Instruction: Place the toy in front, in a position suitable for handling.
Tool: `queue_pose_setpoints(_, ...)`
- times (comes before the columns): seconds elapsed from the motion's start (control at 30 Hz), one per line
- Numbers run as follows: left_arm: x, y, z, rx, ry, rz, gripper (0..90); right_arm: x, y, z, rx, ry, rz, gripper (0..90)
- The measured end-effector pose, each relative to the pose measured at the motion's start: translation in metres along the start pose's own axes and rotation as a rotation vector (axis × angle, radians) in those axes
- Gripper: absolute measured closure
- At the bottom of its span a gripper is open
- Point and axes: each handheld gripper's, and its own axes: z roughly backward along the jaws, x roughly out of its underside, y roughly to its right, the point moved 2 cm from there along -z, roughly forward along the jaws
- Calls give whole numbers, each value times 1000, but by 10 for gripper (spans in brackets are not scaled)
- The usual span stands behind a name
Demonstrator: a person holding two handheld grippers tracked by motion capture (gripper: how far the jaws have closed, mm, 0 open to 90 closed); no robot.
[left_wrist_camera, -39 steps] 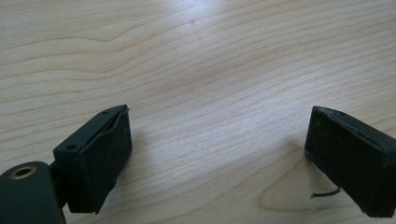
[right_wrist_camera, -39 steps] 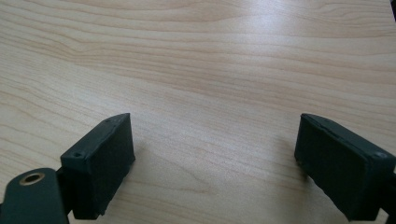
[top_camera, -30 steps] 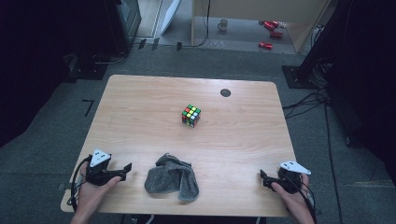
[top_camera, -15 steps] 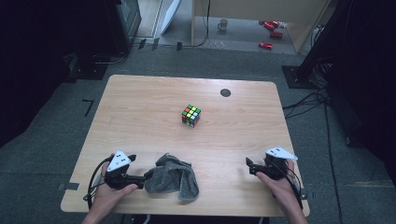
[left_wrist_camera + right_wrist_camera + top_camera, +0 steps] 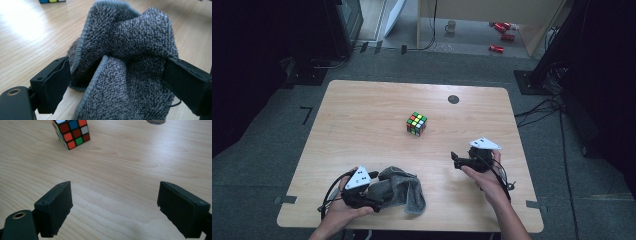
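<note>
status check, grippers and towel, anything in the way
Left gripper open, jaws astride the crumpled grey towel, not closed on it. Right gripper open, empty, over bare table. Puzzle cube sits apart mid-table. Nothing in the way.

In the left gripper view, the grey towel (image 5: 130,62) runs off the bottom edge of the frame, and the puzzle cube (image 5: 52,1) is cut by the top edge at upper left, leaving a thin strip of tiles. In the right gripper view, a dark round hole (image 5: 155,121) in the table (image 5: 120,170) is cut off at the top right.
</note>
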Motion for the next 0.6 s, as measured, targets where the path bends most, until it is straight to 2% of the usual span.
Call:
queue_pose_setpoints(0.07, 0, 1, -4, 1, -13, -5, 88, -1, -2, -2, -5, 1, 6, 125)
queue_pose_setpoints(0.1, 0, 2, -11, -3, -36, -11, 88, -6, -8, -9, -15, -2, 13, 125)
queue_pose_setpoints(0.13, 0, 2, -11, -3, -36, -11, 88, -8, -11, -11, -21, -1, 15, 125)
queue_pose_setpoints(0.17, 1, 2, -17, -19, -67, -19, 100, -9, -12, -13, -23, -1, 16, 125)
queue_pose_setpoints(0.2, 1, 2, -17, -19, -67, -19, 148, -11, -15, -16, -27, -2, 13, 125)
queue_pose_setpoints(0.23, 3, 2, -25, -44, -93, -22, 153, -13, -18, -19, -34, 1, 15, 125)
queue_pose_setpoints(0.27, 3, 2, -25, -44, -93, -22, 183, -14, -20, -22, -43, -2, 16, 125)
queue_pose_setpoints(0.3, 4, 3, -26, -59, -91, -44, 269, -16, -23, -25, -47, -5, 20, 125)
queue_pose_setpoints(0.33, 4, 3, -26, -59, -91, -44, 349, -17, -25, -27, -49, -4, 23, 125)
queue_pose_setpoints(0.37, 4, 3, -26, -85, -86, -62, 425, -19, -27, -30, -56, -4, 26, 125)
queue_pose_setpoints(0.4, 4, 3, -26, -85, -86, -62, 523, -19, -27, -30, -56, -4, 26, 125)
queue_pose_setpoints(0.43, 4, 2, -25, -90, -83, -61, 523, -21, -30, -33, -66, -3, 28, 125)
queue_pose_setpoints(0.47, 4, 1, -24, -91, -73, -57, 617, -23, -32, -36, -70, 2, 30, 125)
queue_pose_setpoints(0.5, 3, -4, -20, -72, -49, -33, 770, -27, -36, -41, -79, 6, 27, 125)
queue_pose_setpoints(0.53, 3, -4, -20, -72, -49, -33, 828, -27, -36, -41, -79, 6, 27, 125)
queue_pose_setpoints(0.57, 2, -9, -15, -65, -24, -12, 859, -32, -39, -47, -88, 8, 32, 125)
queue_pose_setpoints(0.6, 2, -9, -15, -65, -24, -12, 874, -32, -39, -47, -88, 8, 32, 125)
